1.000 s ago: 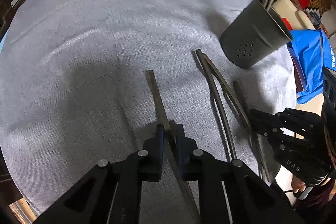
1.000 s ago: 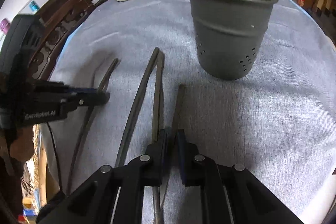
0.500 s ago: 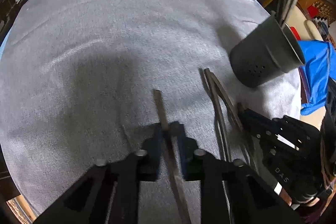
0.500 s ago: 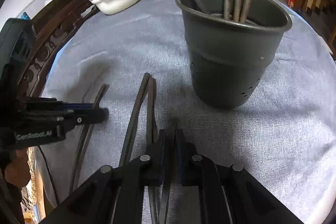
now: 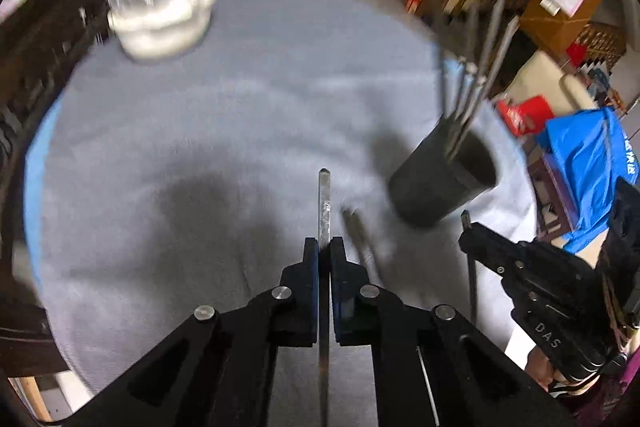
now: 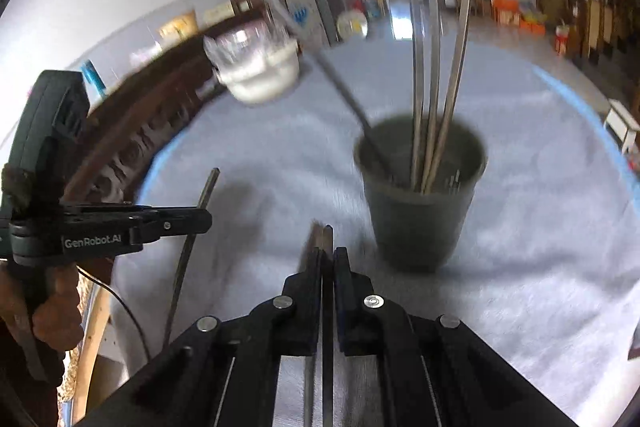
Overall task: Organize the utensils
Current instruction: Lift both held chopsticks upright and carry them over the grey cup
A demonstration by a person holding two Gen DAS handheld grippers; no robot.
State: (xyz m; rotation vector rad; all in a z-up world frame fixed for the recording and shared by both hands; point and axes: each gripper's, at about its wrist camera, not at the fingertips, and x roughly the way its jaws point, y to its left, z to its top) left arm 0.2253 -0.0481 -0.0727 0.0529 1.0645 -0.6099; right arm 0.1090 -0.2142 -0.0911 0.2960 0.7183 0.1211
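Gripping one utensil each, both tongs are now up off the worktop (image 5: 168, 131), where a second ago they were low over the cloth with the pieces lying flat. The left tongs (image 5: 324, 247) are clamped on a flat metal strip (image 5: 324, 203) that juts forward between the jaws, its tip in the air above the grey cloth. The right tongs (image 6: 328, 255) are closed on a thin dark utensil (image 6: 327, 235); a second dark rod seems to run beside it, and whether it is also held or lies below I cannot tell because of motion blur. In the left view the right tongs (image 5: 466, 235) show a short end of their utensil poking above the jaws.

The cup (image 6: 420, 203) stands ahead of the right tongs with several handles (image 6: 436, 107) upright in it, and its mouth now shows in both views, which suggests both hands have tilted and risen toward it. One long dark piece (image 5: 362, 239) remains on the cloth between the left tongs and the cup. A white bowl (image 5: 160, 23) sits at the far edge, well apart from the work.

My judgement: the pick-up is done for both hands and carrying to the cup is the step in hand. With the right hand nearer, it would likely drop first. The cup is already crowded, so each piece needs to be tipped upright and slid in among the handles.
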